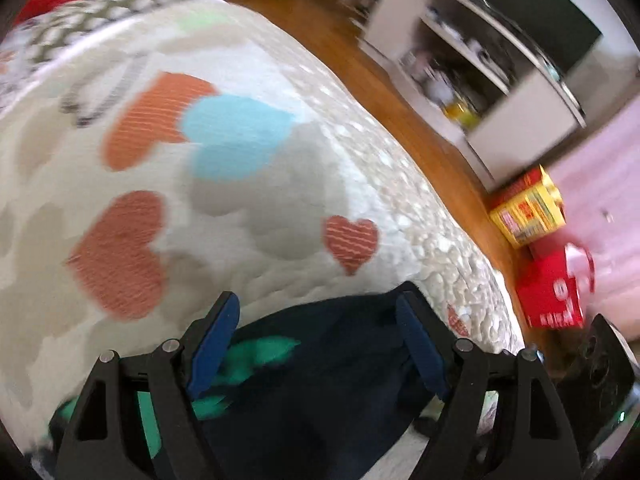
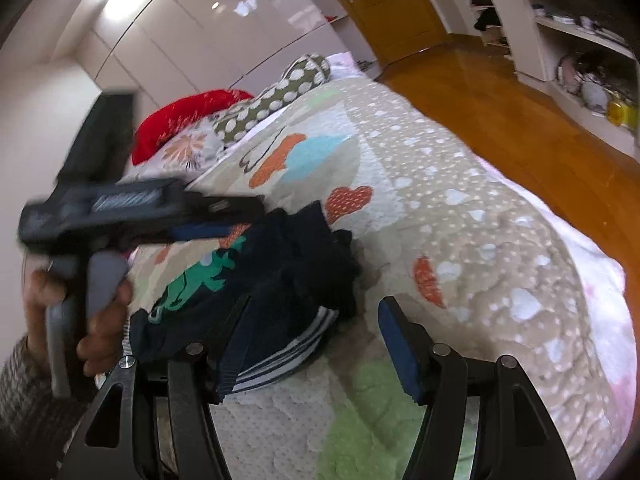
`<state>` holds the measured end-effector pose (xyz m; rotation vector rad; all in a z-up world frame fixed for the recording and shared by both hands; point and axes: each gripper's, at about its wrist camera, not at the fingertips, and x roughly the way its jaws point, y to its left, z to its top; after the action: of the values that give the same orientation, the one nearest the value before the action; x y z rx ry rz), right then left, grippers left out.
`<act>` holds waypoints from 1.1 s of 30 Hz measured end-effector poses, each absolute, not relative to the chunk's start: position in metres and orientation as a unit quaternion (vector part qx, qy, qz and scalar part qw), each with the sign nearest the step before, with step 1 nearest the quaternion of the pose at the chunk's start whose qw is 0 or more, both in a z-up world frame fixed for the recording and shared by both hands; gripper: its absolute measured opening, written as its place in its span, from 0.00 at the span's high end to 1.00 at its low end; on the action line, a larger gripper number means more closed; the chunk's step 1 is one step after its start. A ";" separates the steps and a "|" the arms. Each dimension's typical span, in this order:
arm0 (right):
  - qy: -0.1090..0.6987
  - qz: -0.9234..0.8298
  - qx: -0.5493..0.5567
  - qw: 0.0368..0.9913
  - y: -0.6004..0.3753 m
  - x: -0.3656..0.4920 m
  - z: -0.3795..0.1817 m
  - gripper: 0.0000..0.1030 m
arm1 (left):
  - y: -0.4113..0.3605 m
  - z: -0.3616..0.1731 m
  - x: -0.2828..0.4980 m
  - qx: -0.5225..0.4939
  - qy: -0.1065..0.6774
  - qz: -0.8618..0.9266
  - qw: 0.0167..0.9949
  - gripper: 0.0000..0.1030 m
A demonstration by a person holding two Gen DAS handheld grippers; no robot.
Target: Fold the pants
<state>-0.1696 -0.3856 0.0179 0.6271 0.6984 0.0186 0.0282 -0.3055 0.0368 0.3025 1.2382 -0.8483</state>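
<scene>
the dark navy pants (image 2: pixel 288 264) lie bunched on the quilt (image 2: pixel 460 208), soft, light and floppy, best pinched at the striped waistband, while the left gripper (image 1: pixel 320 344) and right gripper (image 2: pixel 312 344) both gape empty.

Shelf contents (image 1: pixel 460 76) motion-blurred; pants (image 1: pixel 320 380) partly behind left fingers (image 1: pixel 216 344).

Black tool (image 2: pixel 316 336) frames – blue pads (image 1: pixel 214 344), silver screws, grey knit sleeve (image 2: pixel 20 392)

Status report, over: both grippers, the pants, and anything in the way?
Left gripper open, above the dark pants. Right gripper open, empty. Pants bunched on the heart-print quilt, not folded yet. Nothing blocking.
</scene>
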 end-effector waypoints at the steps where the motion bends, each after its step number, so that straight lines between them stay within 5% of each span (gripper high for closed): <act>1: 0.341 0.013 0.293 0.893 -0.383 -0.166 0.017 0.34 | -0.312 0.031 0.029 0.146 0.565 -0.387 0.714 0.23; 6: 0.348 0.006 0.239 0.906 -0.368 -0.149 0.010 0.36 | -0.330 0.016 0.022 0.183 0.568 -0.402 0.695 0.30; 7: 0.346 0.003 0.233 0.909 -0.366 -0.146 0.009 0.42 | -0.330 0.018 0.022 0.177 0.568 -0.411 0.691 0.53; 8: 0.347 0.004 0.233 0.909 -0.365 -0.143 0.009 0.69 | -0.329 0.019 0.021 0.168 0.572 -0.423 0.683 0.73; 11: 0.348 0.018 0.264 0.899 -0.371 -0.136 0.009 0.80 | -0.319 0.032 0.019 0.150 0.560 -0.423 0.696 0.79; 24: 0.338 0.101 0.155 0.923 -0.279 -0.119 0.074 0.81 | -0.150 0.076 0.020 -0.062 0.497 -0.391 0.772 0.78; 29: 0.361 0.160 0.096 0.914 -0.218 -0.102 0.076 0.79 | -0.074 0.076 0.004 -0.115 0.463 -0.334 0.812 0.55; 33: 0.402 0.206 0.076 0.889 -0.178 -0.088 0.055 0.60 | -0.019 0.081 -0.015 -0.146 0.435 -0.281 0.843 0.40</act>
<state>-0.0876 -0.1778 0.0547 0.1569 0.8350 0.4288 -0.0152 -0.0186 0.0806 -0.3086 0.9191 -0.5943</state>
